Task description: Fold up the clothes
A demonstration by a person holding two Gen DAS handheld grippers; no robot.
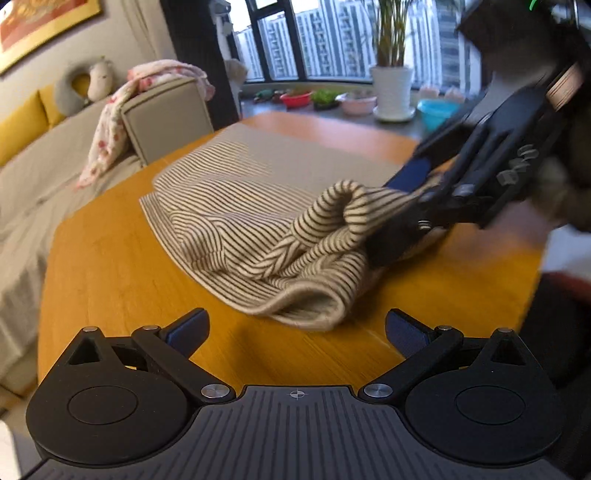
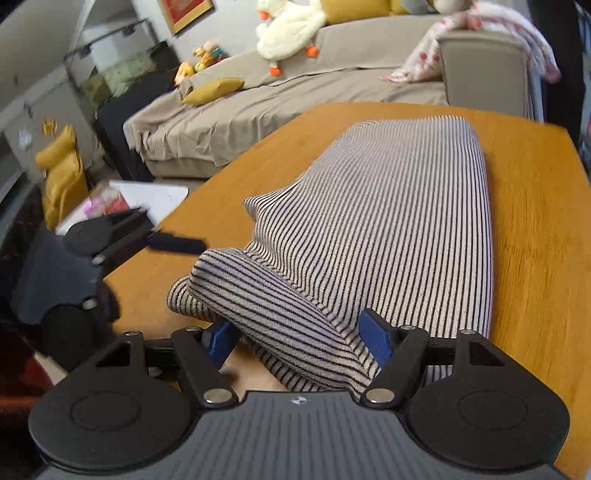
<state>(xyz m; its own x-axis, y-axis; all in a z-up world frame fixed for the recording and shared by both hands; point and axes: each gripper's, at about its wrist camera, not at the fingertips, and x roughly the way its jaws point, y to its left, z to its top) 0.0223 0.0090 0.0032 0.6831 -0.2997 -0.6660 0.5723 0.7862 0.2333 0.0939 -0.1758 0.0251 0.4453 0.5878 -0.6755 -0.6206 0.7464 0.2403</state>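
Observation:
A beige and dark striped knit garment (image 1: pixel 236 206) lies partly folded on the orange wooden table (image 1: pixel 110 258). My left gripper (image 1: pixel 295 328) is open and empty, just short of the garment's near folded edge. My right gripper (image 1: pixel 410 206) comes in from the right and its blue pads straddle a thick bunched fold of the garment. In the right wrist view the garment (image 2: pixel 388 206) stretches away, and its rolled end sits between my right gripper's (image 2: pixel 301 339) wide-set blue pads. The left gripper (image 2: pixel 162 240) shows at the left, off the cloth.
A beige sofa (image 2: pixel 295 96) with yellow cushions, a plush duck (image 2: pixel 288 26) and a floral blanket (image 1: pixel 110 122) stands beyond the table's far edge. Potted plant (image 1: pixel 391 85) and bowls sit on the window sill. A person's body is at the right edge.

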